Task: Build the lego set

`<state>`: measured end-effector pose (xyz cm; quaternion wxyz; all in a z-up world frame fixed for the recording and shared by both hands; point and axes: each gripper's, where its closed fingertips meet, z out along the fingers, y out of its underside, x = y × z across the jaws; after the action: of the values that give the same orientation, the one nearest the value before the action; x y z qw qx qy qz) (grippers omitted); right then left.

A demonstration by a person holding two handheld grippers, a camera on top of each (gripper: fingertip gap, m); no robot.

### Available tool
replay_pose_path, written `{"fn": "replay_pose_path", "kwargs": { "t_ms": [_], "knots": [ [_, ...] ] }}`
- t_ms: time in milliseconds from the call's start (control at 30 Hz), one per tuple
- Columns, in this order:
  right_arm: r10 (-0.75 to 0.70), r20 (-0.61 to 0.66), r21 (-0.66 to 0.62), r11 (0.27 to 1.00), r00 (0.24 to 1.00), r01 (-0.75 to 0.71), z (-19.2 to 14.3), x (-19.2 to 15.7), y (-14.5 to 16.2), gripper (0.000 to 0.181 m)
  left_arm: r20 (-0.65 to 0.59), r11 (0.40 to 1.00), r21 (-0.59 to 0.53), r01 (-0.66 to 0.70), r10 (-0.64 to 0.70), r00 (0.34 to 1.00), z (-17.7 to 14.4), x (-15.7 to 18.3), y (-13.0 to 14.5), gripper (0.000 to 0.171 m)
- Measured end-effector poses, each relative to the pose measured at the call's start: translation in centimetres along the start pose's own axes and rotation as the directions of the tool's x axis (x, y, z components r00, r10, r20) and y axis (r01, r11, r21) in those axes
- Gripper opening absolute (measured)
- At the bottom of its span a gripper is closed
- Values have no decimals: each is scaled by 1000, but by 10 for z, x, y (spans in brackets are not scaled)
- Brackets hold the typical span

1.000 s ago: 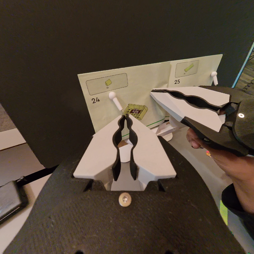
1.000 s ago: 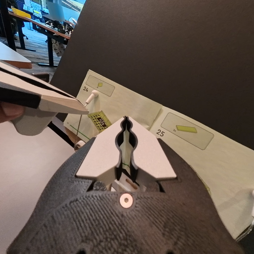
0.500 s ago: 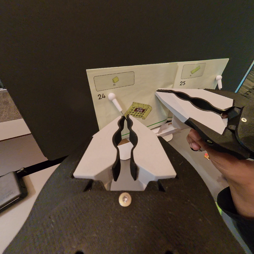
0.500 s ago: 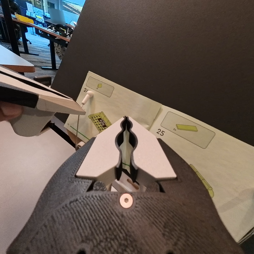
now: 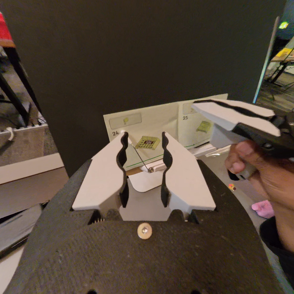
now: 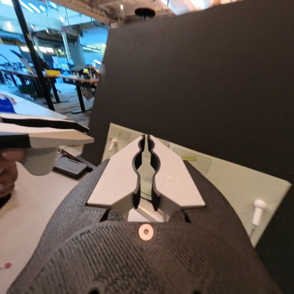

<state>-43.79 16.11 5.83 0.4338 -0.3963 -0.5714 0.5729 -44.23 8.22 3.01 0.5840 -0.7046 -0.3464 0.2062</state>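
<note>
Two grippers and one booklet are in view; findings follow, largest item first.

1. Panel (image 5: 143, 55): dark, upright, behind the work area.
2. Table (image 6: 31, 206): pale top, in front of the panel.
3. Booklet (image 5: 151, 120): lego instructions, open at two pages and leaning back against the panel. It sits on a white stand (image 5: 143, 183) on the table. White-tipped wire pins hold the pages, one at the left page (image 6: 112, 144) and one at the right edge (image 6: 258, 213).
4. Left gripper (image 5: 144, 134): fingers well apart, with nothing between them. It is held above the table and points at the left page. The stand and one wire pin show through the gap.
5. Right gripper (image 6: 146, 136): fingers all but together, with only a sliver of gap at the tips. Nothing is gripped. It points at the fold of the booklet. In the left wrist view it sits to the right of the left gripper, apart from it, in front of the right page.
6. Right hand (image 5: 254, 171): wrapped on the right gripper's handle.
7. Dark flat device (image 6: 71, 167): on the table at the panel's left edge.
8. Lego parts: a pink piece (image 5: 262, 208) lies on the table below the right hand. A small multicoloured piece (image 5: 232, 187) lies near it, closer to the stand. Both are blurred, and neither gripper touches them.
</note>
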Motion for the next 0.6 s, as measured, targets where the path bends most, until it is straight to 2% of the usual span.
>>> {"fn": "replay_pose_path", "kwargs": {
  "t_ms": [67, 133, 200, 300, 400, 467, 533, 600],
  "knots": [
    [100, 60, 68, 992, 993, -104, -29, -17, -26, 0, 36, 999, 30, -26, 25, 999, -21, 8, -10, 54],
    [167, 145, 85, 980, 975, -180, -60, -41, -40, 0, 45, 998, 25, -60, 59, 997, -42, 22, -7, 59],
    [153, 171, 46, 986, 973, -163, -89, -58, -35, 0, 17, 996, -16, -90, 91, 996, -61, 38, 5, 59],
    [105, 157, -55, 994, 982, -97, -131, -75, -1, 0, -47, 988, -71, -137, 134, 990, -89, 59, 29, 57],
    [92, 184, -189, 980, 979, -56, -178, -98, 54, 4, -136, 964, -174, -201, 179, 974, -116, 75, 74, 49],
    [87, 209, -237, 971, 974, -36, -213, -114, 87, 5, -161, 938, -240, -250, 215, 963, -132, 76, 114, 31],
    [130, 197, -247, 966, 972, -79, -244, -126, 110, 5, -233, 934, -275, -231, 168, 958, -141, 88, 159, 21],
    [204, 179, -253, 955, 962, -155, -271, -136, 130, 3, -346, 916, -356, -183, 52, 937, -145, 113, 211, 14]
  ]
}}
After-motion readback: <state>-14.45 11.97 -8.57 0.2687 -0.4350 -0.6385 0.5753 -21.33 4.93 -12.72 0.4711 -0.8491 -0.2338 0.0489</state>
